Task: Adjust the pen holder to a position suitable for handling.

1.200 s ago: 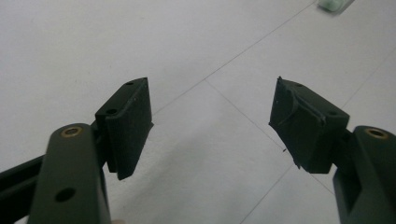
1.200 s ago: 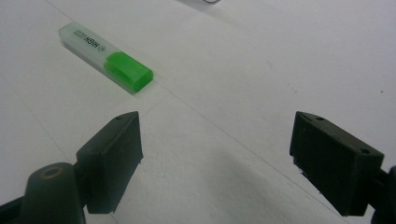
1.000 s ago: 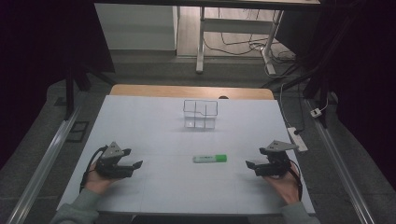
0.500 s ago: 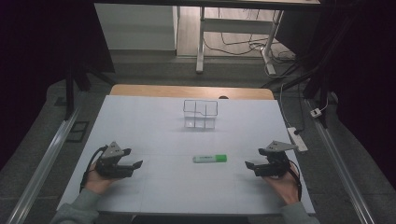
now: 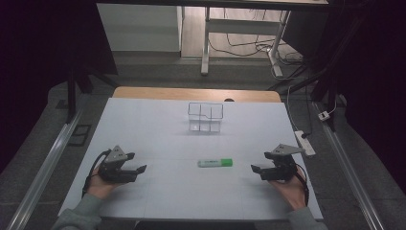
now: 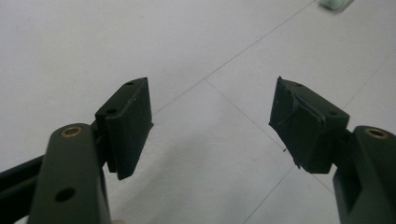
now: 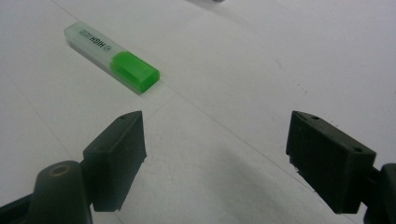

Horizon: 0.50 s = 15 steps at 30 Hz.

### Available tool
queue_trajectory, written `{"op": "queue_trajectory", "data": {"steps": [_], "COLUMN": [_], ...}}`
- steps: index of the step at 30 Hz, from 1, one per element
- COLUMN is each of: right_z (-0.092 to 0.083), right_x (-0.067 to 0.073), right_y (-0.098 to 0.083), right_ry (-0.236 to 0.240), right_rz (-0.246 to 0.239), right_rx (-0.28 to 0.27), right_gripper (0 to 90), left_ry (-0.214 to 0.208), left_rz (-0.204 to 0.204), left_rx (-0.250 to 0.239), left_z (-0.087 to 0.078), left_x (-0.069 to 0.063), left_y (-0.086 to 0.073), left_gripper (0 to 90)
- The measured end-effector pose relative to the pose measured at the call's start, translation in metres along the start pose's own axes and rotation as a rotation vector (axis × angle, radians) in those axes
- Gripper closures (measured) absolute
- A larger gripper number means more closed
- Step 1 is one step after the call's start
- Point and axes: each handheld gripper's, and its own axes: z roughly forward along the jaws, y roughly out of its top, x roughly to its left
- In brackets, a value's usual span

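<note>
White table (image 5: 163, 129) holds a highlighter (image 5: 215, 163) between both hand-held grippers.

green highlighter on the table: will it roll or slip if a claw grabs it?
The highlighter lies flat on the table; its body looks flattened in the right gripper view, so it probably won't roll. It looks like rigid smooth plastic: likely stiff and light, maybe slippery. The right claw is open, nearest its green cap.

a white table (image 5: 158, 124) with a wooden strip along its far edge carries a green highlighter (image 5: 215, 163) lying flat near the middle, toward the near edge, and a clear compartment box (image 5: 205, 116) nearer the far edge.
</note>
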Motion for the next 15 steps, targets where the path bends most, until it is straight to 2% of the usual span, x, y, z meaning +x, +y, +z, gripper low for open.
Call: {"op": "queue_trajectory", "data": {"steps": [15], "right_z": [0.001], "right_x": [0.008], "right_y": [0.018], "right_ry": [0.013], "right_rz": [0.0], "right_rx": [-0.007], "right_gripper": [23.2], "left_ry": [-0.002], "left_rz": [0.003], "left_rx": [0.005], "left_z": [0.0], "left_x": [0.0], "left_y": [0.0], "left_gripper": [29.1]}}
